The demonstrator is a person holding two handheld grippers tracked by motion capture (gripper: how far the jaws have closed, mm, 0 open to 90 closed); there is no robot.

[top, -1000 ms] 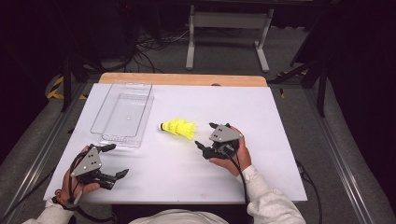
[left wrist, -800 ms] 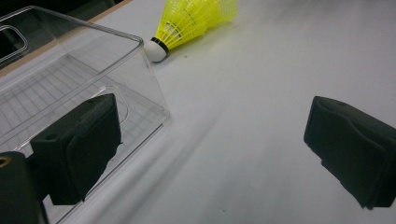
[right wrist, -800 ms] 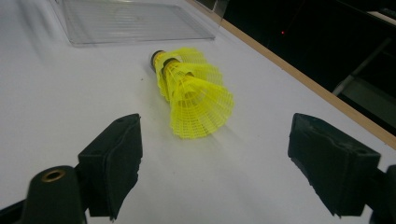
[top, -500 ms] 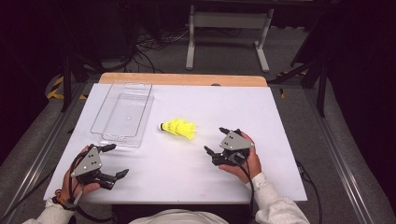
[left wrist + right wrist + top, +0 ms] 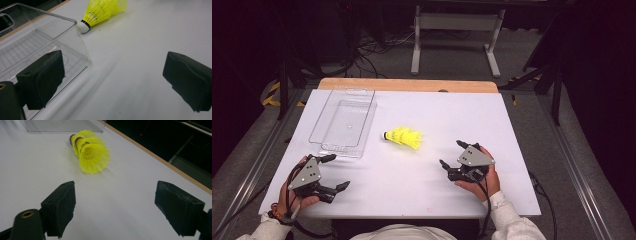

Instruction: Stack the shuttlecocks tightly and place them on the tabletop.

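since a second ago my right gripper [image 5: 451, 156] has drawn back from beside the yellow shuttlecocks [image 5: 403, 137] toward my edge of the white table [image 5: 512, 130], jaws spread wide and empty, while my left gripper [image 5: 335, 171] has not moved, its jaws likewise apart with nothing between them. the shuttlecocks, nested together, lie on their side at about 11 o'clock from my right gripper, cork end toward the clear plastic bin [image 5: 343, 122], which sits near them at 9 o'clock and holds nothing. i judge this a release and retreat, so the bin seems the next destination.
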